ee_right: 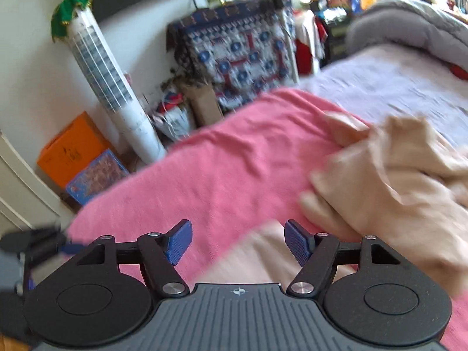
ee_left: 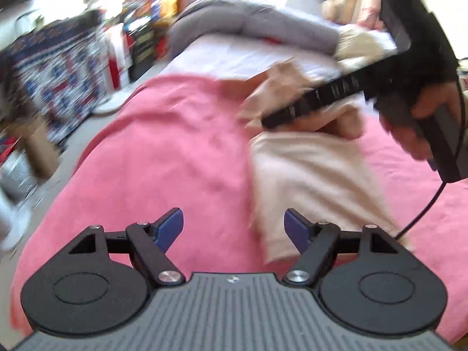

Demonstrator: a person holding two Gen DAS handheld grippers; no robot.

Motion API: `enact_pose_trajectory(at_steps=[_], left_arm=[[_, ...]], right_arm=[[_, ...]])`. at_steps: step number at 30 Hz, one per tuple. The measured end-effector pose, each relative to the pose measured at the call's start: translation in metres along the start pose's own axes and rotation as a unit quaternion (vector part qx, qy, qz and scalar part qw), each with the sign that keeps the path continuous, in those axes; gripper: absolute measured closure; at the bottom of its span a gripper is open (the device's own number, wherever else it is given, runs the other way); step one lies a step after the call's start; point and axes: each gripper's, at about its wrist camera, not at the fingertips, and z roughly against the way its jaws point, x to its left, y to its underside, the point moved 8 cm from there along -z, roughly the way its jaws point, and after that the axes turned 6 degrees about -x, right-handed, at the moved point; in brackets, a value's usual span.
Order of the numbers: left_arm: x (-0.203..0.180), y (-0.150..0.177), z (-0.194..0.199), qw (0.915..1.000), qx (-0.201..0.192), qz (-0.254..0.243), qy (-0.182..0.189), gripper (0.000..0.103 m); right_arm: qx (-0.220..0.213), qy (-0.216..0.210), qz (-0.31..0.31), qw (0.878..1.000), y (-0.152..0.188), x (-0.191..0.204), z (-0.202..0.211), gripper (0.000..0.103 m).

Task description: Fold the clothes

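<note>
Both of my tongs hang parted over the bed with nothing between their blue pads. My left tongs (ee_left: 234, 229) hover low above the near end of the pale beige cloth garment (ee_left: 316, 181), jaws spread wide, one pad over the pink terry blanket (ee_left: 163, 152) and the other over the garment's near edge. I judge I hold them spread like this so they can drop onto that hem and pinch it.

My right tongs (ee_right: 238, 242) are just as wide apart and grip nothing; under them lie the pink blanket and a flat strip of the beige garment (ee_right: 409, 181), with its bunched part off to the right. From the left wrist view, the right tool's long black body (ee_left: 321, 96) reaches across the rumpled far part of the garment, but blur hides whether its tip touches the cloth.

The garment lies on the pink blanket, flat near me and heaped and creased at the far end, so the fold looks barely begun. The blanket serves as a smooth working surface, which is likely why the garment sits in its middle and not on the lilac sheet (ee_left: 248, 55) beyond, or near the grey padded duvet (ee_left: 251, 26) rolled up at the head of the bed.

Soft cloth will sag and slip, so I expect each pinch must take only one layer at an edge.
</note>
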Motion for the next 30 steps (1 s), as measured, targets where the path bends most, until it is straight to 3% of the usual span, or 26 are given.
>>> enact_pose_trajectory(at_steps=[3, 5, 6, 8, 10, 14, 16, 18, 20, 22, 26, 30], left_arm=[[-0.011, 0.019, -0.032, 0.9985, 0.039, -0.038, -0.008, 0.024], [-0.008, 0.039, -0.050, 0.9959, 0.073, -0.046, -0.025, 0.022], [-0.003, 0.044, -0.050, 0.9969, 0.070, -0.031, -0.020, 0.021], [0.007, 0.044, -0.046, 0.9972, 0.074, -0.003, -0.014, 0.020], [0.014, 0.045, -0.039, 0.9962, 0.080, -0.021, -0.027, 0.020], [0.020, 0.045, -0.028, 0.9924, 0.082, -0.079, -0.045, 0.025], [0.020, 0.038, -0.021, 0.9909, 0.064, -0.115, -0.030, 0.026], [0.007, 0.030, -0.013, 0.9864, 0.042, -0.159, 0.008, 0.026], [-0.011, 0.029, -0.007, 0.9772, 0.029, -0.207, 0.040, 0.023], [-0.030, 0.034, -0.011, 0.9627, 0.026, -0.264, 0.052, 0.023], [-0.055, 0.052, -0.034, 0.9241, 0.020, -0.379, 0.040, 0.024], [-0.067, 0.069, -0.051, 0.8872, 0.007, -0.460, 0.029, 0.037]], right_arm=[[0.065, 0.000, 0.011, 0.998, 0.026, -0.013, 0.007, 0.034], [0.117, 0.044, 0.055, 0.991, 0.055, -0.025, 0.007, 0.035], [0.138, 0.078, 0.077, 0.984, 0.069, -0.032, 0.008, 0.035], [0.124, 0.131, 0.106, 0.978, 0.086, -0.037, 0.025, 0.034], [0.104, 0.166, 0.141, 0.970, 0.097, -0.027, 0.048, 0.032], [0.095, 0.184, 0.251, 0.945, 0.128, 0.022, 0.079, 0.029], [0.086, 0.190, 0.303, 0.930, 0.144, 0.048, 0.089, 0.027], [0.075, 0.212, 0.327, 0.918, 0.156, 0.062, 0.089, 0.027], [0.068, 0.230, 0.317, 0.917, 0.162, 0.069, 0.081, 0.027], [0.061, 0.252, 0.294, 0.920, 0.164, 0.071, 0.078, 0.028], [0.040, 0.290, 0.259, 0.921, 0.165, 0.074, 0.075, 0.028], [0.017, 0.312, 0.234, 0.921, 0.167, 0.072, 0.081, 0.027]])
